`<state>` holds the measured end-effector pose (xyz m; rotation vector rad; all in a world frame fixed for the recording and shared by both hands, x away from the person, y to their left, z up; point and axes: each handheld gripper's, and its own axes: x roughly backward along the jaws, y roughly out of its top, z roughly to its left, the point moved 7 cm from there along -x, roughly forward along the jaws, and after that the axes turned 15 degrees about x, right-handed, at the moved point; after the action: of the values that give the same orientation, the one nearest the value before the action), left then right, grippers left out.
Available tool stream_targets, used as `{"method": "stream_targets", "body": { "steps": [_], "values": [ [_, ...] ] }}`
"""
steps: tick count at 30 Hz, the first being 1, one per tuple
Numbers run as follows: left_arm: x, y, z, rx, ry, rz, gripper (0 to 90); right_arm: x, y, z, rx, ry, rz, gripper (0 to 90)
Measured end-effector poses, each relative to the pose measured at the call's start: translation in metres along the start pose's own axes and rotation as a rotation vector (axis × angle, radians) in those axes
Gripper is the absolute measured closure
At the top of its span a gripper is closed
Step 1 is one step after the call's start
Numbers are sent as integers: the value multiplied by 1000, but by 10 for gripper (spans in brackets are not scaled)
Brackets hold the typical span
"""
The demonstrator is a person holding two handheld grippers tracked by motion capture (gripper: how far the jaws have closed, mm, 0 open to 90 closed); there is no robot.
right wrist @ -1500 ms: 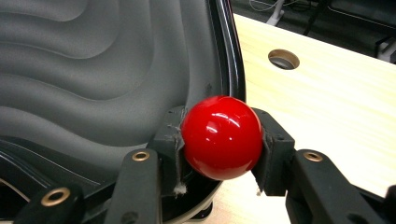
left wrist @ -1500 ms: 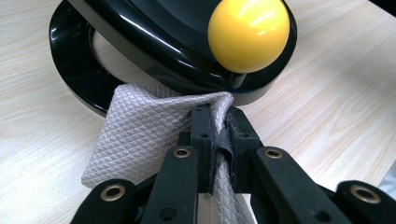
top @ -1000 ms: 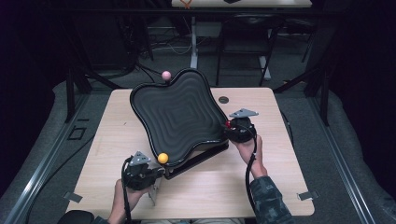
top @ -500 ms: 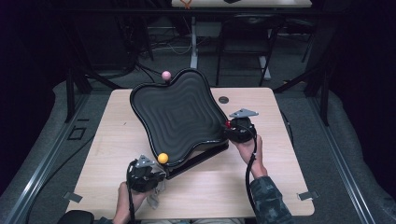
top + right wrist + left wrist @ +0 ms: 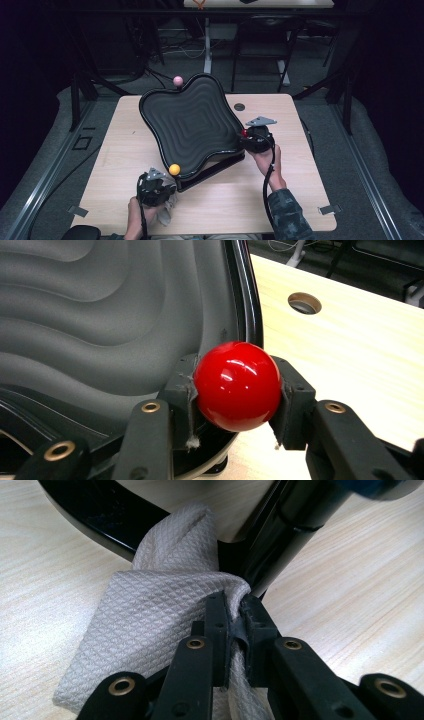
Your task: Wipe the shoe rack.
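Two things were in our grip at that moment: a white waffle-weave cloth (image 5: 150, 625) pinched in the left gripper (image 5: 234, 611), and a glossy red ball (image 5: 237, 386) clamped in the right gripper (image 5: 235, 390). The left jaws stood all but closed, with only a thin fold of fabric between them, down at the near corner of the black wavy tray (image 5: 192, 125), beside its yellow ball (image 5: 174, 169). The right jaws stood partly apart, their pads pressing both sides of the red knob at the tray's right rim. We judged the cloth soft and light, apt to bunch or slip free, so a deep bite on a doubled fold suited it best. The ball looked hard and slick; we held it across its widest part, where the pads were least likely to slide off. The tray, tilted on the table (image 5: 300, 150), seemed stiff and bulky, best steadied by such knobs.
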<state>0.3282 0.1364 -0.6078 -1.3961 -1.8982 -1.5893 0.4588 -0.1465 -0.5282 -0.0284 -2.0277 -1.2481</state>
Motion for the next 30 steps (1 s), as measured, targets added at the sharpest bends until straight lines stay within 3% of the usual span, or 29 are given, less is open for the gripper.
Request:
{"method": "stream_targets", "body": {
  "steps": [16, 30],
  "values": [
    [35, 23, -14, -18, -56, -120, 841, 0, 0, 0, -7, -1, -2, 593],
    [52, 27, -11, -16, -24, -155, 841, 0, 0, -1, -6, 2, -2, 593]
  ]
}}
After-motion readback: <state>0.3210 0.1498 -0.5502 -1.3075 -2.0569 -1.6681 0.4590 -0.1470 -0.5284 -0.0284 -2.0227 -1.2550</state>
